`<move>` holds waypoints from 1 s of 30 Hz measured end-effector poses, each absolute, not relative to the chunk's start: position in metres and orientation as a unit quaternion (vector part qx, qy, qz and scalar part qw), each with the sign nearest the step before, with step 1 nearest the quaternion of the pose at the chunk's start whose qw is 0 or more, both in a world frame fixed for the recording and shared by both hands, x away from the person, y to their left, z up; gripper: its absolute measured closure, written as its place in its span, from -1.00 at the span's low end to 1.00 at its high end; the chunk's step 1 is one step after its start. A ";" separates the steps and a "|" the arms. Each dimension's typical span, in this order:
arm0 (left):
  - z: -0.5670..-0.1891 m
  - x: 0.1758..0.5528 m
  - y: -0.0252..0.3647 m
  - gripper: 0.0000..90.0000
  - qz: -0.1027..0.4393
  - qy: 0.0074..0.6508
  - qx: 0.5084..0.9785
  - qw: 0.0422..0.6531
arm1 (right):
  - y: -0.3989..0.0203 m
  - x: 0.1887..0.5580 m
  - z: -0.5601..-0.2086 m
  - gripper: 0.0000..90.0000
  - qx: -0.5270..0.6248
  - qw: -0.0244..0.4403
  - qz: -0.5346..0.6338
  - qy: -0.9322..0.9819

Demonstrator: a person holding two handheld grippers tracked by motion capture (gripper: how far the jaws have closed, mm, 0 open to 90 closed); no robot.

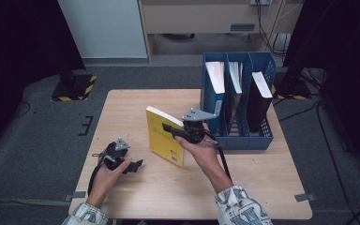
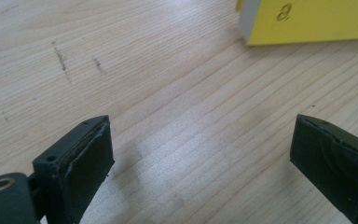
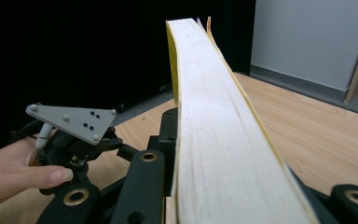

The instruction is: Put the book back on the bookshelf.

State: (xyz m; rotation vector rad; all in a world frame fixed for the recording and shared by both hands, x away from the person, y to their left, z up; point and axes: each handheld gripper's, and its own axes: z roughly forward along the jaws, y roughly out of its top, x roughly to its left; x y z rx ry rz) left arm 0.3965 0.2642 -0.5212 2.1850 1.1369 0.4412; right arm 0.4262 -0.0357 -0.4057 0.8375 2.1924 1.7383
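Grey carpet and dark curtains frame a pale wooden table (image 1: pixel 136 187) where a person in patterned sleeves works with a two-jaw tool in each hand. At the table's centre a yellow book (image 1: pixel 165 136) stands upright on its lower edge, tilted a little, its yellow cover facing 7 o'clock in the high view and its white page edge turned up. Its long axis runs across the table from about 10 o'clock to 4 o'clock, the near corner pointing toward the person.

The right gripper (image 1: pixel 172 128) comes in from 4 o'clock and clamps the book near its top edge; in the right gripper view the white block of pages (image 3: pixel 214 130) rises straight up between the two black jaws, which press it from both sides.

The left gripper (image 1: pixel 133 166) sits low at 8 o'clock from the book, well apart from it, held just above the wood. In the left gripper view its jaws stand wide with bare table grain between them, and a corner of the yellow book shows at 1 o'clock.

At 2 o'clock on the table, just beside the right hand (image 1: pixel 199 149), a blue file rack (image 1: pixel 243 139) holds several upright books in its compartments.
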 end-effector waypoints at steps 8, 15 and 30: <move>-0.524 0.398 0.267 -0.89 0.166 0.438 0.828 0.308 | -0.053 0.420 -0.397 0.67 0.298 0.114 0.591 0.741; -0.524 0.399 0.268 -0.90 0.166 0.440 0.828 0.305 | -0.065 0.414 -0.394 0.67 0.305 0.128 0.583 0.742; -0.529 0.400 0.270 -0.92 0.164 0.454 0.825 0.293 | -0.104 0.390 -0.386 0.67 0.325 0.143 0.570 0.741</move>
